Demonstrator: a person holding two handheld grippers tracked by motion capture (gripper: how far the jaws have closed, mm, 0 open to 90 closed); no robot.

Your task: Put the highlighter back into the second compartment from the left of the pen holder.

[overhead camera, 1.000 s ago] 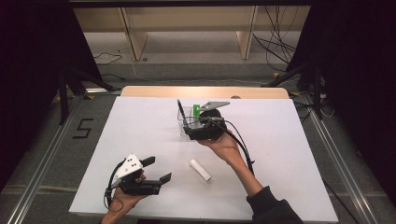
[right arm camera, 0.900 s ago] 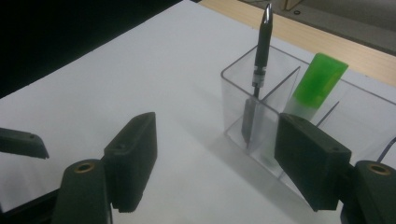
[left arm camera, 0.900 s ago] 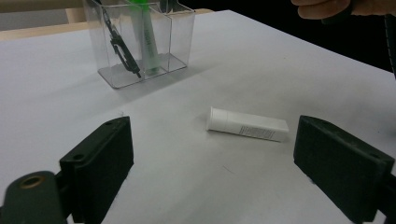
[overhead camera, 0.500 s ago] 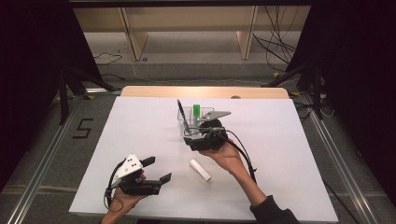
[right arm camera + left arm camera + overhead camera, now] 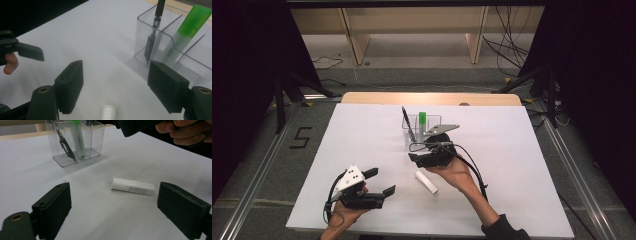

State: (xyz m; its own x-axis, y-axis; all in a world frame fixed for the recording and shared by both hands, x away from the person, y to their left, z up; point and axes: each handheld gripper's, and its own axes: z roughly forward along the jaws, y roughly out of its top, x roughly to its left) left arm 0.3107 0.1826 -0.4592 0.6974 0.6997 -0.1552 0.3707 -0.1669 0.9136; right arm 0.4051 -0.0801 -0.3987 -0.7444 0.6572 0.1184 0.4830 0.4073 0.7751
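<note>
White tube (image 5: 426,182) lies flat on the table (image 5: 522,165), between both grippers. Right gripper (image 5: 416,158) hovers just beyond it, jaws wide apart, empty. Left gripper (image 5: 380,182) likewise gapes wide, holding nothing.

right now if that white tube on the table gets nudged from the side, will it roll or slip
The white tube lies on its side on the smooth white table and looks round, so a sideways nudge would probably roll it. It seems small, rigid and light. Its smooth skin may slip between the jaws.
</note>
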